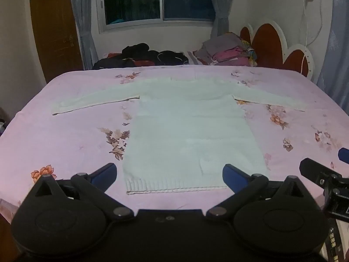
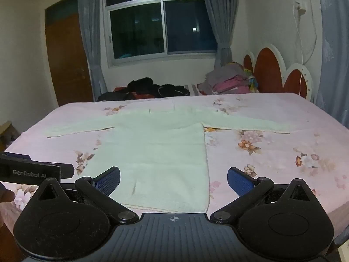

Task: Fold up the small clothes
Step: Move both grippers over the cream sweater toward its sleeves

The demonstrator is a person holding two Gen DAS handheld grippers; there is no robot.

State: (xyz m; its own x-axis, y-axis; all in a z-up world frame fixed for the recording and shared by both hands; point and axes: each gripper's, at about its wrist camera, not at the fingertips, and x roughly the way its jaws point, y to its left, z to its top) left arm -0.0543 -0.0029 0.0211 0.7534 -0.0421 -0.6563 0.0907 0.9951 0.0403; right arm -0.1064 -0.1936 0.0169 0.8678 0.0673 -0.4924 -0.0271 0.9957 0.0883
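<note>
Two handheld claws hover at the near edge of a bed, each with its jaws spread wide and nothing between the blue pads. The left claw (image 1: 169, 174) frames the ribbed hem of a white long-sleeved sweater (image 1: 187, 131), while the right claw (image 2: 173, 180) is poised over the hem's right corner, with the sweater's right edge running up between its fingers. In the right wrist view the left claw's black body, printed "GenRobot.AI", juts in from the left, with part of the person's hand (image 2: 5, 195) just below it.

The sweater lies flat and face up on the pink floral bedsheet (image 1: 65, 135), hem nearest the cameras and neckline farthest away. Its body is a smooth, pale rectangle of fine knit, with a small patch or label low on the front near the hem. Both sleeves are stretched straight out to the sides, so the garment forms a broad T across the middle of the bed; the cuffs end well short of the sheet's edges.

Beyond the sweater, at the far side of the bed, sits a heap of dark clothes (image 1: 144, 56) and, to its right, a stack of folded grey and pink garments (image 1: 226, 52) beside a red-and-white scalloped headboard (image 1: 272, 43). Behind them, grey curtains (image 1: 81, 21) flank a dark window (image 1: 157, 0), with a wooden door (image 1: 54, 28) at left.
</note>
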